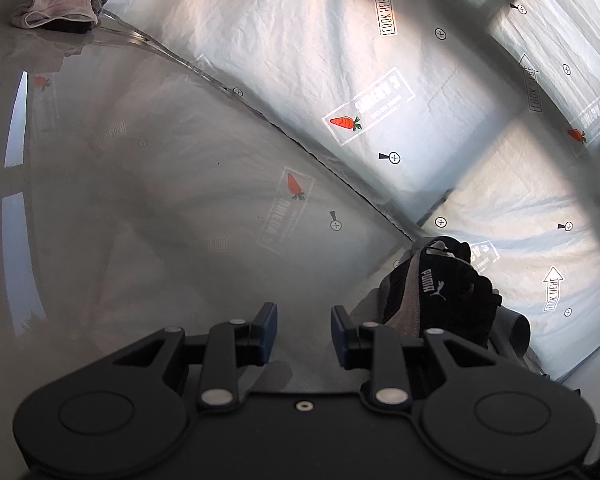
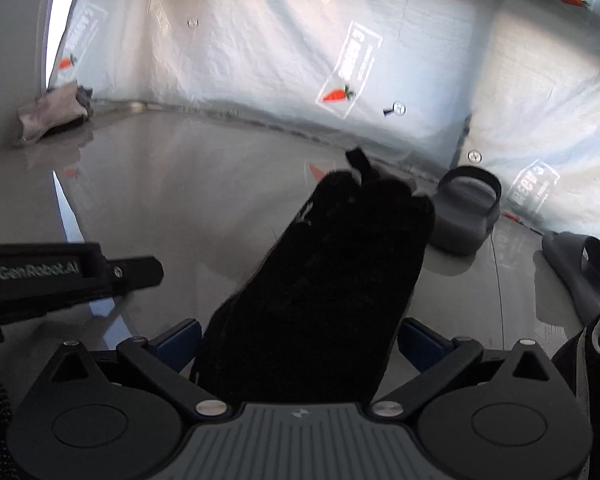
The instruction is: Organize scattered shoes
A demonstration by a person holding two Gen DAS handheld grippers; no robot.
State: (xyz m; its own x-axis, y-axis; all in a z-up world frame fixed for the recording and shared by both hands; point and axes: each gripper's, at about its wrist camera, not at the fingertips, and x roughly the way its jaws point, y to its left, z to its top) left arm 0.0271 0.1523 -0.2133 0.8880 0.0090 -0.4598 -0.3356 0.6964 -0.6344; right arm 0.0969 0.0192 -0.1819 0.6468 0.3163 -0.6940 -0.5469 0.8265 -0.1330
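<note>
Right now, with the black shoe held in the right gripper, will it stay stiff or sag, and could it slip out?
The black shoe probably sags little: it juts forward from the right gripper without visibly drooping. Its upper looks like soft fabric, so the blue pads likely bite rather than slide. Held at one end only, it might swing if moved quickly.

Both wrist views look forward and down, low over the glossy floor (image 1: pixel 140 220), toward the printed plastic sheet (image 1: pixel 320 60). Both share the crumpled cloth (image 1: pixel 60 4) and black shoe (image 2: pixel 324 272).
</note>
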